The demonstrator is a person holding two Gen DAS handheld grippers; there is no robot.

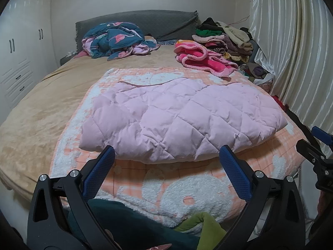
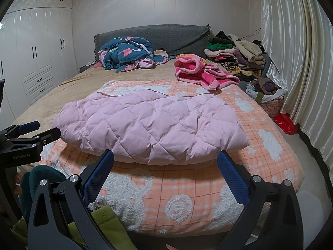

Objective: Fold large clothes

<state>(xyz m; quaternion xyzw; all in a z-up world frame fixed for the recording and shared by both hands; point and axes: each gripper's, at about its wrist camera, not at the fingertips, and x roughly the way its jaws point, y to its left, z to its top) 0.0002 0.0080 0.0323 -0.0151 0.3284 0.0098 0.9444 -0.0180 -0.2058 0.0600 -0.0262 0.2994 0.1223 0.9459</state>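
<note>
A pale pink quilted garment lies folded into a thick rectangle on an orange-and-white fleece blanket at the near end of the bed; both also show in the right wrist view, the garment and the blanket. My left gripper is open and empty, just short of the garment's near edge. My right gripper is open and empty, also just short of that edge. Each gripper shows at the side of the other's view, the right and the left.
A hot pink fleece item lies beyond the blanket. A teal flamingo quilt is bunched at the grey headboard. A pile of clothes sits far right, curtains to the right, white wardrobes to the left.
</note>
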